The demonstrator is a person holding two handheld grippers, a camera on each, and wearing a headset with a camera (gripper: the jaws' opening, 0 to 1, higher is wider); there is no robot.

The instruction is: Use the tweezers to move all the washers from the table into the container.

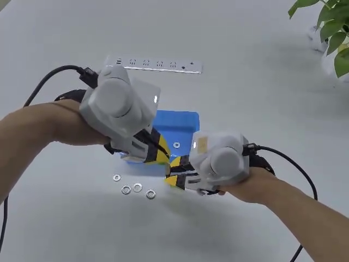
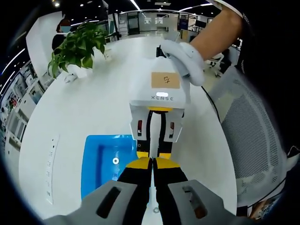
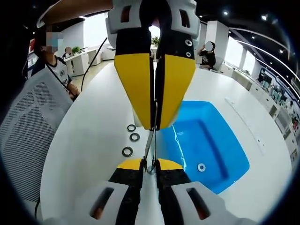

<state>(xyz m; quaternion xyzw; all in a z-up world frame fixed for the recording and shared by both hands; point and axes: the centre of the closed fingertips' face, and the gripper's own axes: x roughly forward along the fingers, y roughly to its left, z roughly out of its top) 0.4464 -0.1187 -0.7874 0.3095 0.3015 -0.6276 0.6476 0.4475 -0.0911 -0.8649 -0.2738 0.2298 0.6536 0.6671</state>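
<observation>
A blue container (image 1: 180, 121) sits on the white table with one washer (image 1: 176, 144) inside it. Several washers (image 1: 126, 189) lie loose on the table in front of it. My left gripper (image 1: 162, 155) and right gripper (image 1: 174, 172) meet tip to tip over the container's near edge. Thin metal tweezers (image 3: 151, 136) run from the left gripper's yellow-tipped jaws down into my right gripper (image 3: 150, 165), and both are shut on them. In the left gripper view my left gripper (image 2: 152, 164) points at the right one, beside the container (image 2: 101, 159).
A white power strip (image 1: 158, 64) lies beyond the container, and a potted plant (image 1: 327, 27) stands at the far right corner. Black cables trail from both grippers. A mesh chair (image 3: 33, 136) and people stand past the table edge.
</observation>
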